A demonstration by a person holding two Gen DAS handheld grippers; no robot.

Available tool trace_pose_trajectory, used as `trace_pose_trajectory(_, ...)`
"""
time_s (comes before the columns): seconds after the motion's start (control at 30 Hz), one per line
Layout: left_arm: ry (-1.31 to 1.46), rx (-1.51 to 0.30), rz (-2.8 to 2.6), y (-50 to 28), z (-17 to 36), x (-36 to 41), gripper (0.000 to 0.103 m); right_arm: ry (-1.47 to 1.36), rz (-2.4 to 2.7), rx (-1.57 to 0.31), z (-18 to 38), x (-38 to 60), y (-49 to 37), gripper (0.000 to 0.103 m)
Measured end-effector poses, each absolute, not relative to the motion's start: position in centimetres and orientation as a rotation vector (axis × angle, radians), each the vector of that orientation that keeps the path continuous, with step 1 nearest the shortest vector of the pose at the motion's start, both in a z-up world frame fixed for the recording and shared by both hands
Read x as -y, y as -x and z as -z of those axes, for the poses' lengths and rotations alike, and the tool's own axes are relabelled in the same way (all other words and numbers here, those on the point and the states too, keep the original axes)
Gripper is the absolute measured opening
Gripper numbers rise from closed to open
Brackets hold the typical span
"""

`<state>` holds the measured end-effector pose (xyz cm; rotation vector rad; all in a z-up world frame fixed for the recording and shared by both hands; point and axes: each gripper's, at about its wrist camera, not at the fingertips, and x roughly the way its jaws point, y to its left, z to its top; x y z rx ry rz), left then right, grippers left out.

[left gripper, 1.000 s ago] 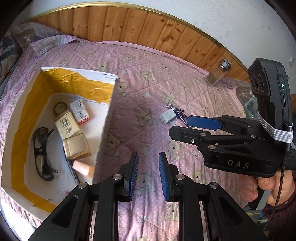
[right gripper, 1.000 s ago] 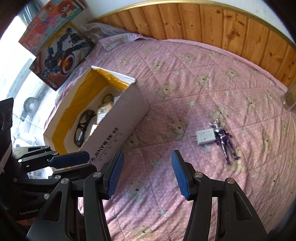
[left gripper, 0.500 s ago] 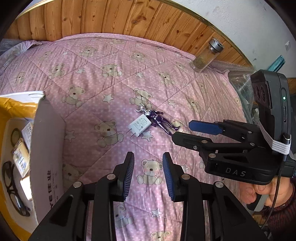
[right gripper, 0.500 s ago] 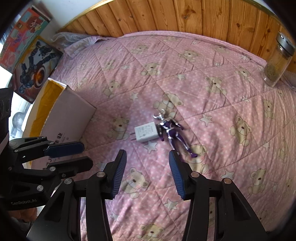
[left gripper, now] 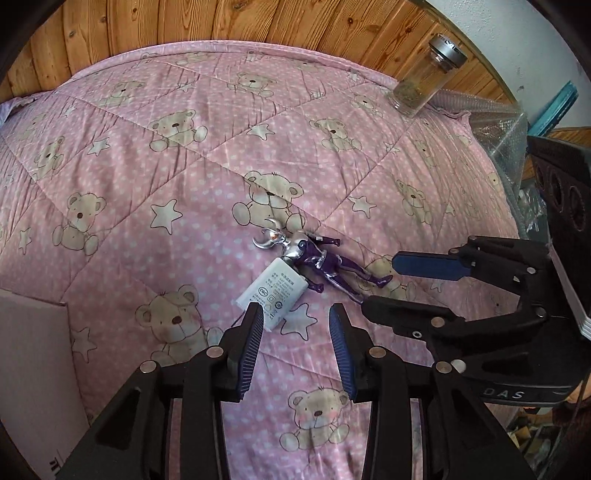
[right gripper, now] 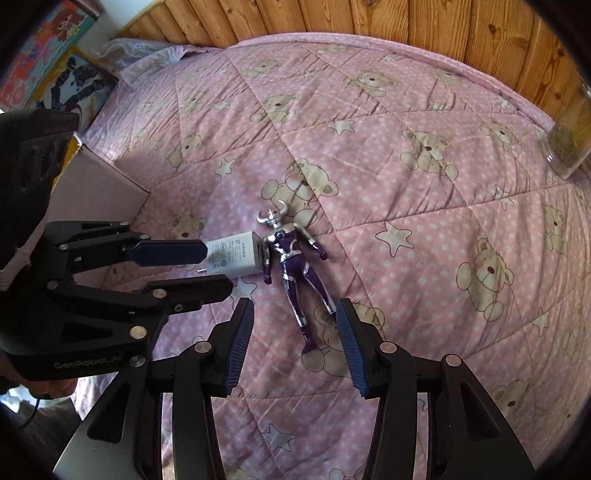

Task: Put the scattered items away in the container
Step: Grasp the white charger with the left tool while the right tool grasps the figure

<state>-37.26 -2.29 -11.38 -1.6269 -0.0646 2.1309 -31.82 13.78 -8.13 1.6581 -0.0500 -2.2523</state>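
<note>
Both sets of jaws stand wide and empty; the left gripper [left gripper: 295, 314] nears the white charger [left gripper: 273, 293], the right gripper [right gripper: 293, 314] straddles the purple figure [right gripper: 295, 269]; the two touch, so either grasp may drag the other across the soft quilt [right gripper: 406, 166].

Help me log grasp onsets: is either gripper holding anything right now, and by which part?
Nothing is held. The left gripper is open at the white charger; the right gripper is open around the purple figure's legs.

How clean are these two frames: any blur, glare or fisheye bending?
Left wrist view: sharp, the charger label is legible, the wooden wall bows at the rim. Right wrist view: the toy figure is crisp, the jar is cut off, the corners are black.
</note>
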Motion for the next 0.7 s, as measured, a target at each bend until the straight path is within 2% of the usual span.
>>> trace_pose_trajectory(0.13,1.552,0.048,-2.182,37.9,12.0,2.0,0.043,-1.634,2.225,0.019,8.9,-13.4,32.4,0.049)
trace_pose_trajectory(0.37,1.587,0.123,-2.181,38.4,13.5,3.5,0.039,-1.619,2.213,-0.01,10.8,-12.4,33.3,0.05)
trace_pose_trajectory(0.43,1.583,0.194,-2.171,38.2,13.8,4.3,0.04,-1.636,2.223,-0.019,11.5,-12.4,33.6,0.046)
trace_pose_trajectory(0.57,1.572,0.232,-2.138,38.2,14.1,4.3,0.04,-1.621,2.243,-0.036,11.7,-12.7,33.7,0.031)
trace_pose_trajectory(0.7,1.565,0.227,-2.102,37.8,14.0,3.7,0.042,-1.647,2.25,-0.05,11.4,-13.6,33.5,0.029)
